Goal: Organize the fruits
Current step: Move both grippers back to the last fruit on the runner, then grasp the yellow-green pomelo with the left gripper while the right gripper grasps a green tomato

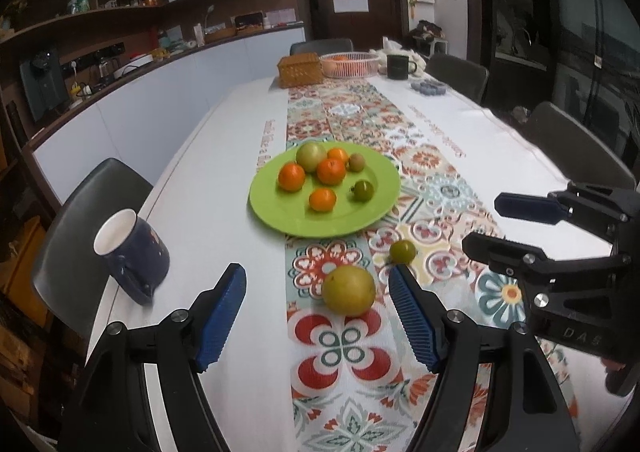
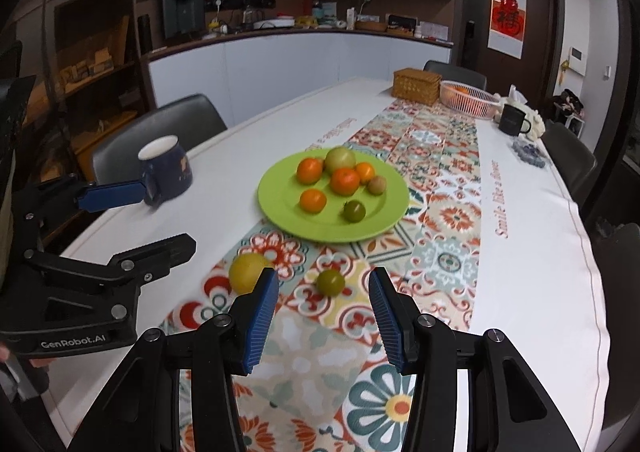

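On the patterned table runner (image 1: 344,336) before us, the yellow-green fruit (image 1: 348,290) lies between our left gripper's (image 1: 318,316) spread fingers, nearer the right pad and untouched. The small green tomato (image 2: 330,282) sits between our right gripper's (image 2: 323,318) parted fingers, ahead of the pads. The green plate (image 1: 372,207) of fruit lies beyond.
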The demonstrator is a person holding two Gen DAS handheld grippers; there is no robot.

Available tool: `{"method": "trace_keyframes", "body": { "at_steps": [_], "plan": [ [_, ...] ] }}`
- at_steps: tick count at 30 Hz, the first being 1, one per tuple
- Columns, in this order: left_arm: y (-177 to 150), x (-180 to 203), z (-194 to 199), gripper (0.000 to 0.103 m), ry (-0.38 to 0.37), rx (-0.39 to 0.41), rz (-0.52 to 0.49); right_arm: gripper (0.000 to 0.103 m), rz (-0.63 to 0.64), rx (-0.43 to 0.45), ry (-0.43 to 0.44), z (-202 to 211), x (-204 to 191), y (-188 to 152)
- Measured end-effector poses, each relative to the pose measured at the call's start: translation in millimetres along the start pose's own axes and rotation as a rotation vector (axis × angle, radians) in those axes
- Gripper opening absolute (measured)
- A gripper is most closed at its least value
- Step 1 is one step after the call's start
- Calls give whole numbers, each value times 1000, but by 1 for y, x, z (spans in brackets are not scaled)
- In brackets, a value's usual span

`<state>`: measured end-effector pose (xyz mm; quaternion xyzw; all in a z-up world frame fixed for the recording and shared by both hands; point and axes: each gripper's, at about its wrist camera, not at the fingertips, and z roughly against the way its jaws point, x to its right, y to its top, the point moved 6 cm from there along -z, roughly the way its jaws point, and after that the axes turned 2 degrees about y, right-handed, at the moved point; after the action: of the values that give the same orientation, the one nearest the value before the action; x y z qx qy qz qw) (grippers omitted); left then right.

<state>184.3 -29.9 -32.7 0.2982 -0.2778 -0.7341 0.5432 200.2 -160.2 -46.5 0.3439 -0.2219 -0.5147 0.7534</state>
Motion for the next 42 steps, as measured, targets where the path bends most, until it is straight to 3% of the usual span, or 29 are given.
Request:
{"method": "trace_keyframes", "body": {
  "at_steps": [20, 31, 38, 42],
  "plan": [
    [-33, 12, -79, 73, -96, -105, 3, 48, 38, -176, 19, -80, 6, -28],
    [-31, 16, -104, 72, -138, -127, 7, 48, 7, -195, 37, -114, 15, -23],
    [-28, 22, -107, 53, -190, -129, 20, 42, -9, -204, 36, -124, 18, -22],
    [-26, 24, -108, 50, -192, -132, 19, 30, -15, -209, 45, -126, 18, -22]
  ]
}}
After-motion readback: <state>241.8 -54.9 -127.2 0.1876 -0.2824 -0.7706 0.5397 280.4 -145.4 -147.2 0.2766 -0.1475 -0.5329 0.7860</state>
